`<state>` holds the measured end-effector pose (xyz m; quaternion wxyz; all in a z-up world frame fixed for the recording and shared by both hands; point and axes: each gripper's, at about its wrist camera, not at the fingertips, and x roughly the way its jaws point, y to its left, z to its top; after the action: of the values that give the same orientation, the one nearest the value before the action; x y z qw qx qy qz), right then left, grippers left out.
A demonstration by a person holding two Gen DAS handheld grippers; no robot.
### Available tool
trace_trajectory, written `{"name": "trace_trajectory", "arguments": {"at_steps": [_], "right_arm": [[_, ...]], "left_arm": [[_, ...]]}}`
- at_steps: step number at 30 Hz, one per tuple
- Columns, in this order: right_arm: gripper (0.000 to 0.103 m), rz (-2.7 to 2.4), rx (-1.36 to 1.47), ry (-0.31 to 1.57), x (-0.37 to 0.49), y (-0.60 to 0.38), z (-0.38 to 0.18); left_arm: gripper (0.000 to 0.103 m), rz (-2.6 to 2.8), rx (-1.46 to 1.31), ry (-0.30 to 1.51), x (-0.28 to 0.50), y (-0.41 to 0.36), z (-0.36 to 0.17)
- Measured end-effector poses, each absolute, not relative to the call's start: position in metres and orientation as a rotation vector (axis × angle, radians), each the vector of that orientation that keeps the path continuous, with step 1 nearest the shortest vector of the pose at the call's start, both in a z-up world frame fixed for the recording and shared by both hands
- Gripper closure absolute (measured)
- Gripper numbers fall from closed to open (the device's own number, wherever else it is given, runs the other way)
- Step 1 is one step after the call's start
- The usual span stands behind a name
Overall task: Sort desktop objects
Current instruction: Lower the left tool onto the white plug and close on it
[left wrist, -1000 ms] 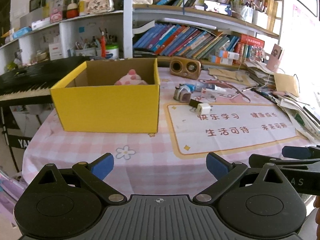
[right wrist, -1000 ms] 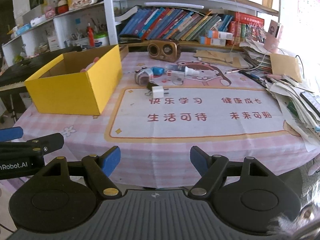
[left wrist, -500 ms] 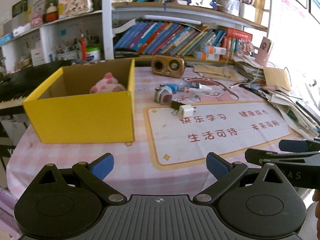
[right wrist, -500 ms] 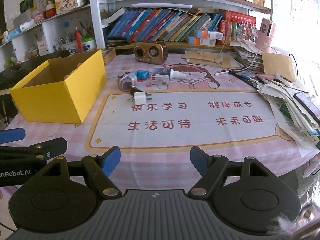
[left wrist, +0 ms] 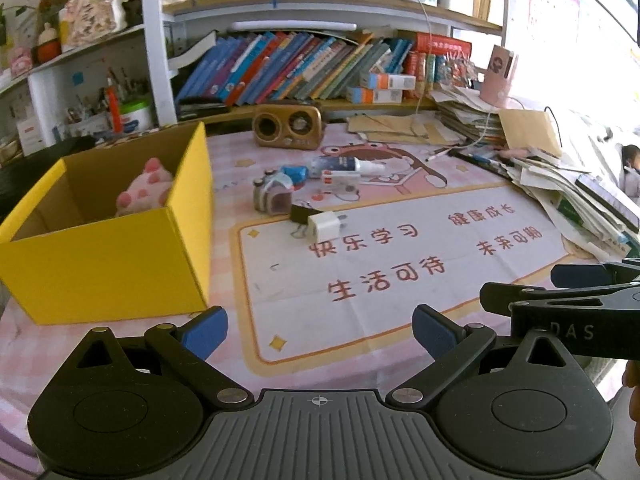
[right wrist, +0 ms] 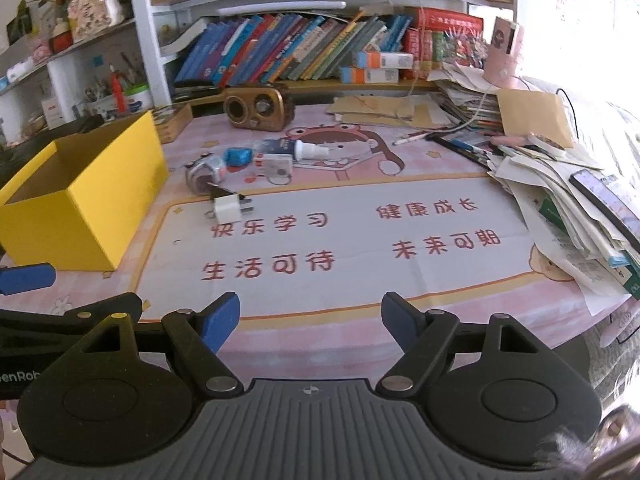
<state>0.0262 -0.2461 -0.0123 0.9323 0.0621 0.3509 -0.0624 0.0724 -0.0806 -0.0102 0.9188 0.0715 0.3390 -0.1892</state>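
Note:
A yellow cardboard box (left wrist: 120,252) stands at the table's left with a pink plush toy (left wrist: 146,186) inside; the box also shows in the right wrist view (right wrist: 84,208). Loose items lie mid-table: a white charger plug (left wrist: 325,225) (right wrist: 227,209), a black binder clip (left wrist: 301,213), a small toy camera (left wrist: 272,197) (right wrist: 203,173), a blue object (right wrist: 238,156), a white tube (left wrist: 346,165) (right wrist: 294,148). My left gripper (left wrist: 320,330) is open and empty near the front edge. My right gripper (right wrist: 310,320) is open and empty beside it.
A brown retro speaker (left wrist: 288,126) stands at the back. Heaped papers and books (right wrist: 568,200) crowd the right edge. A printed mat (left wrist: 400,256) covers the table's middle. Shelves of books (left wrist: 300,68) rise behind.
Both grippers have swung right and moved closer over the table; the yellow box has shifted leftward in both views. Both stay open and empty.

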Motion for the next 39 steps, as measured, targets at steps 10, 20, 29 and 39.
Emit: {"name": "trace_trajectory", "arguments": {"at_steps": [10,20,29,39], "right_arm": [[0.023,-0.125,0.127,0.747,0.057,-0.284,-0.015],[0.022,-0.045,0.106,0.750,0.106,-0.323,-0.015],[0.019,0.044,0.074,0.766,0.145,-0.347,-0.022],[0.019,0.133,0.097,0.791,0.184,-0.353,-0.031]], "left_arm": [[0.003,-0.364,0.133,0.732,0.105,-0.118,-0.014],[0.003,-0.268,0.102,0.753,0.133,-0.149,-0.015],[0.003,-0.176,0.066,0.823,0.151,-0.167,-0.026],[0.003,-0.071,0.044,0.826,0.167,-0.168,-0.039]]}}
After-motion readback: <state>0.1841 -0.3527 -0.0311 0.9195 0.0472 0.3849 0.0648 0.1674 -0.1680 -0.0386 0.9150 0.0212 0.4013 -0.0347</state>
